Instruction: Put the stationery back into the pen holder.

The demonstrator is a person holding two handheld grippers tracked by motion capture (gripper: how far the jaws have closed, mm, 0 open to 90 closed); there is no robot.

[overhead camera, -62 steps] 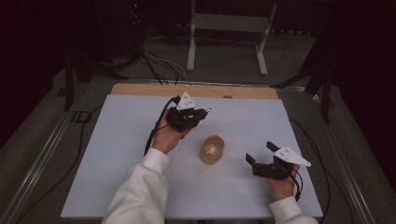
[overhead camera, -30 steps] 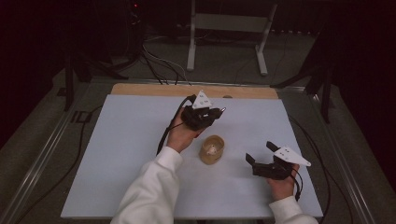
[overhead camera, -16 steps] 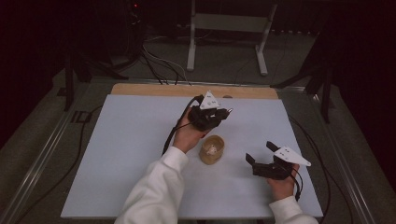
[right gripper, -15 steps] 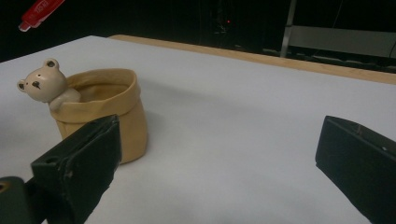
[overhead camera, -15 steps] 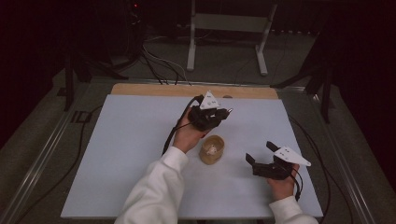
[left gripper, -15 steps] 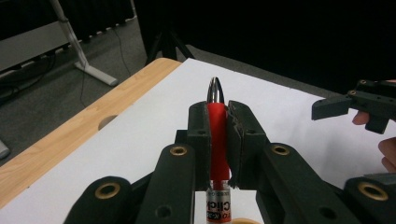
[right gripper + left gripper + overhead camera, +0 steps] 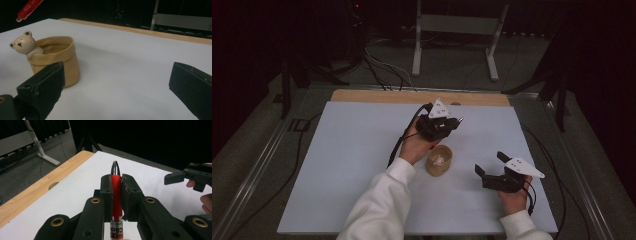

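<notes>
Left tongs [image 7: 451, 124] clamped shut on a red pen [image 7: 116, 192]; in the left gripper view both pads press the red barrel, silver tip [image 7: 115, 168] sticking out beyond the jaws, printed end of the barrel toward the hand. In the high view the left hand [image 7: 414, 146] holds these tongs above the table [image 7: 337, 165], just at 12 o'clock of a tan pot [image 7: 439, 160] shaped like a rolled paper bag, with a small bear figure [image 7: 23, 44] peeking over its rim. The pot stands upright near the middle of the table, mouth open, nothing seen inside. In the right gripper view the printed end of the pen [image 7: 28, 9] hangs in the air above and to 11 o'clock of the pot, not in it. Right tongs [image 7: 492, 170] sit low on the table at about 4 o'clock of the pot, apart from it, jaws spread wide with nothing between them. Judged step: pen carried to the pot, insertion not yet done. Next move would call for tipping the pen toward upright, lining its lower end over the mouth clear of the bear, lowering, then releasing. Risk: a light pot may tip if the pen catches the rim; the free right tongs could steady it.
</notes>
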